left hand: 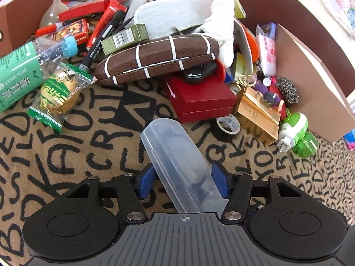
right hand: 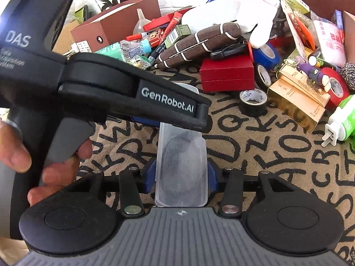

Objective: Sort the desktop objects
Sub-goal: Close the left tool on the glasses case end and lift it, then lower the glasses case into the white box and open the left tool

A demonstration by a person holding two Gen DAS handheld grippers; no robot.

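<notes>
A clear plastic case [left hand: 177, 161] with dark contents is held by both grippers above the lettered mat. My left gripper [left hand: 183, 182] is shut on one end of it between its blue pads. My right gripper [right hand: 180, 175] is shut on the other end of the case [right hand: 182, 161]. The left gripper's black body [right hand: 133, 97] crosses over the case in the right wrist view. Behind lies a pile of desktop objects: a brown glasses case [left hand: 155, 57], a red box [left hand: 199, 97], a soda water bottle [left hand: 24, 71], a snack packet [left hand: 57, 93].
Brown cardboard boxes stand at the back left [left hand: 28, 15] and right [left hand: 310, 77]. Tape rolls [right hand: 253, 102], gold cartons [right hand: 297, 102], a green plug device [left hand: 295, 130], a white glove [right hand: 244, 4] and pens crowd the back. The lettered mat [left hand: 66, 155] lies in front.
</notes>
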